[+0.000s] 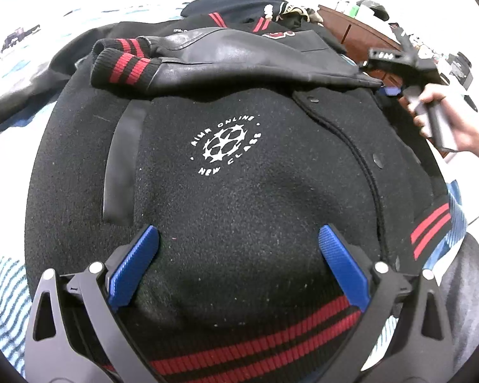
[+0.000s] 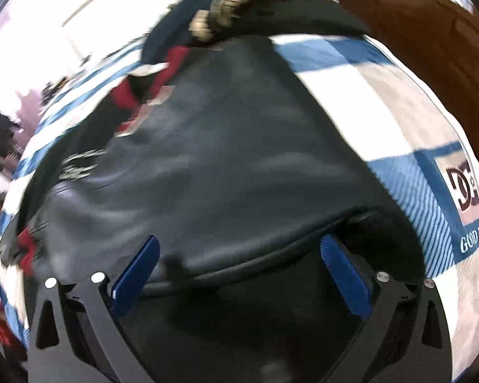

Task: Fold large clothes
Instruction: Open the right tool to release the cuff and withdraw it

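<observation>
A black varsity jacket with a white round logo, red-striped hem and leather sleeves lies flat on the bed. Both sleeves are folded across its upper part, their striped cuffs side by side at the left. My left gripper hovers open just above the jacket's hem, holding nothing. The right gripper, held in a hand, shows at the jacket's right edge. In the blurred right wrist view, my right gripper is open over the leather sleeve and its seam edge.
A blue and white striped blanket with a logo patch covers the bed. More dark clothes are piled beyond the jacket. A brown wooden headboard or cabinet stands at the far right with small items on top.
</observation>
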The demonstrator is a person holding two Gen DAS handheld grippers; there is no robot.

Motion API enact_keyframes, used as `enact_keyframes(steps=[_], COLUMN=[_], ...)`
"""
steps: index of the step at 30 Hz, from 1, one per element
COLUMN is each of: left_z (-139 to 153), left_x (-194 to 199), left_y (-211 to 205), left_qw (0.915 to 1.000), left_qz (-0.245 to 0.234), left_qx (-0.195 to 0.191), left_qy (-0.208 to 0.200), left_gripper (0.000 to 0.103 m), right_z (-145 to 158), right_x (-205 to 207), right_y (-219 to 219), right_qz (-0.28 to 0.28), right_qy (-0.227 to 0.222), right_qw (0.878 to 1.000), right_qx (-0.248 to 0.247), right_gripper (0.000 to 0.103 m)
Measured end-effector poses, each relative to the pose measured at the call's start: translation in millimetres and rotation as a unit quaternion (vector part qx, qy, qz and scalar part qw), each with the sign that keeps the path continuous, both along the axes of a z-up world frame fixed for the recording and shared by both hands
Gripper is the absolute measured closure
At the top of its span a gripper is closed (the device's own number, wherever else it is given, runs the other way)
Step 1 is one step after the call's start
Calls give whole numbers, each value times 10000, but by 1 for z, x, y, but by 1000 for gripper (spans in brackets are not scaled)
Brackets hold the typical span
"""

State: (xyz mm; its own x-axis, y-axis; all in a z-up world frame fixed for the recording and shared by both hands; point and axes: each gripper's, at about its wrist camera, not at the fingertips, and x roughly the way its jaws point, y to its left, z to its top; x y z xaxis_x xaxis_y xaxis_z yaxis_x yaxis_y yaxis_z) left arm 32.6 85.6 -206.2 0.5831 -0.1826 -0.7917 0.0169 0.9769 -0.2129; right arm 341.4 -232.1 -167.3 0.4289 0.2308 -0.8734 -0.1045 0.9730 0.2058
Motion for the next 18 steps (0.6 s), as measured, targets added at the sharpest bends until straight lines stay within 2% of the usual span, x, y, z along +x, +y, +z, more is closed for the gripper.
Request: enact_keyframes(steps=[2, 6, 9, 11, 15, 18], left_z=[0, 4, 14, 21, 31, 35], left_x=[0, 3, 4, 4, 4, 10], left_y=[0, 0, 9, 19, 41, 54], left_qw=[10000, 10000, 9991, 9977, 9942, 9933], left_qz=[-7, -16, 146, 372, 770, 942], left_qx=[-4, -20, -369, -556, -747, -674], left_qy=[8, 83, 122, 126, 44, 0], left_gripper=[5, 5, 5, 5, 5, 5], right_z=[-20, -31, -26, -14, 17, 32], right_x=[19, 38, 36, 21, -30, -65], right_y=[-7, -6, -2, 3, 33, 60], right_qz=[-104, -260, -320, -161, 419, 1135], right_qy=[255, 303, 210, 47, -658, -805], right_qw=[9995, 9991, 9992, 9998, 9967, 9901], right_qx=[178, 126, 84, 99, -232, 204], right_gripper=[4, 4, 4, 4, 4, 4])
